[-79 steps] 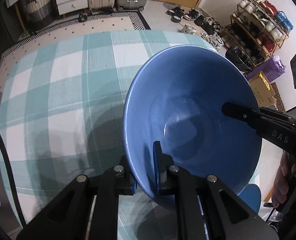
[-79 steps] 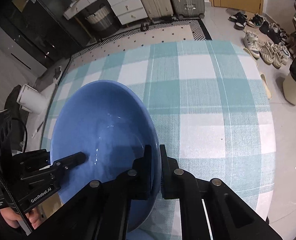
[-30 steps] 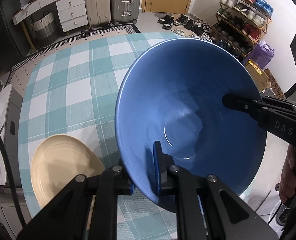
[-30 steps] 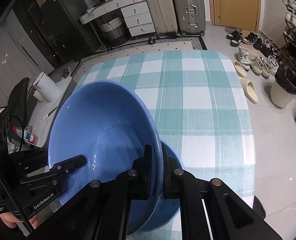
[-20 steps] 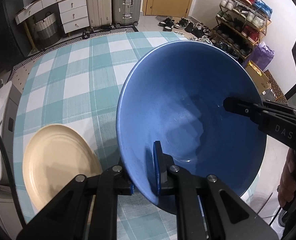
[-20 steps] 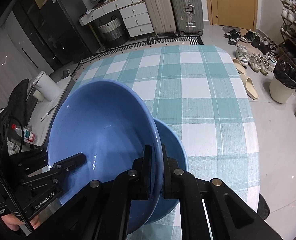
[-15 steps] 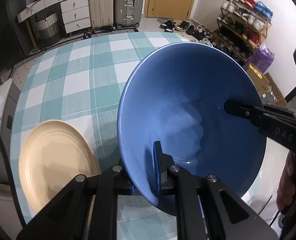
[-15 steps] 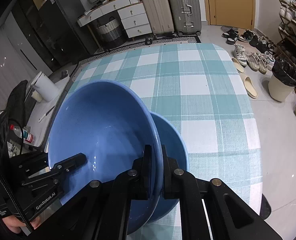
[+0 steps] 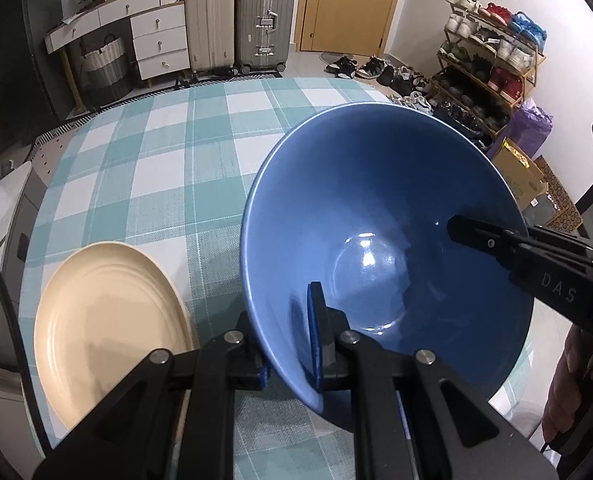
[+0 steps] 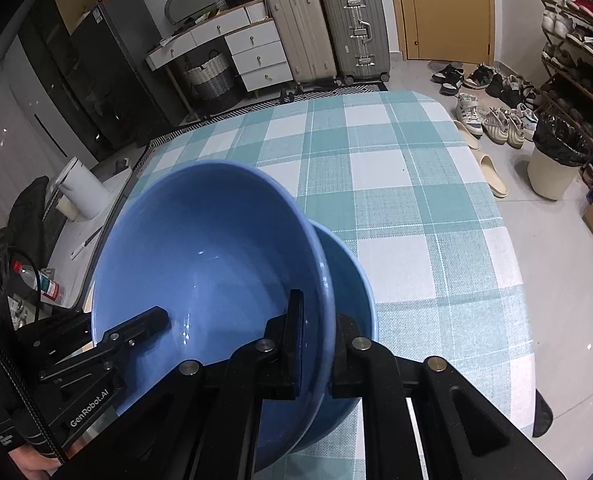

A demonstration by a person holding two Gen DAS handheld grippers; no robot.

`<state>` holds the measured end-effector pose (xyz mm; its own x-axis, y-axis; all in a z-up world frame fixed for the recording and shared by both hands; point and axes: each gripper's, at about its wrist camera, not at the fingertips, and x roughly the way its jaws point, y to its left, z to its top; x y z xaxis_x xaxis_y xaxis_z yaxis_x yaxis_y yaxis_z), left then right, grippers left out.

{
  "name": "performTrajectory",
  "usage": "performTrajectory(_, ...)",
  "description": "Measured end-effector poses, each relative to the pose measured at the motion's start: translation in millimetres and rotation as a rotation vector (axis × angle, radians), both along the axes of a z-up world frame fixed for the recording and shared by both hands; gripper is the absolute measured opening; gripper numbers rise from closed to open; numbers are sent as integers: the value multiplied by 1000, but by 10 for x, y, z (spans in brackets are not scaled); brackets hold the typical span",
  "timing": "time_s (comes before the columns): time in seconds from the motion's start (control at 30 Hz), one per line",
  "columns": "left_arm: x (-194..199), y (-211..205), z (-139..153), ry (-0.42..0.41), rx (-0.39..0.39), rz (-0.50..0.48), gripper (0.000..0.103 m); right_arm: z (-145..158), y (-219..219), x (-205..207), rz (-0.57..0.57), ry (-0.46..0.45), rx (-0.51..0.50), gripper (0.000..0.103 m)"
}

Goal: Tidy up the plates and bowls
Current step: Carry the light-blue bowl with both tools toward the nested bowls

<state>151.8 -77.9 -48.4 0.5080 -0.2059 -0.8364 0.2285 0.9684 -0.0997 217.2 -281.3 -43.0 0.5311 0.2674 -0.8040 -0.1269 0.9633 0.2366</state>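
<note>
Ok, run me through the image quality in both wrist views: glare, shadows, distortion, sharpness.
Left wrist view: white ceiling-light glare sits on the floor of the large glossy blue bowl; the bowl throws a soft shadow onto the teal-and-white checked tablecloth beside the round cream plate. Right wrist view: only small specks glint in that bowl. Both views: heavy fisheye bending, black corners, no motion blur.

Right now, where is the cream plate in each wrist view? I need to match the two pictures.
Left wrist view: the cream plate lies at lower left on the checked tablecloth, left of the big blue bowl.
Right wrist view: the cream plate is not in it; the big blue bowl fills that side.
Shared landmark: the silver suitcase standing beside the wooden door.
</note>
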Motion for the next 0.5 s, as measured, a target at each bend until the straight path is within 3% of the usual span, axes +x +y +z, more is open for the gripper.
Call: performTrajectory(0.5,-115,-102,-88,-75,120,14,12,-72,50,-195,-12,-40,-37,10)
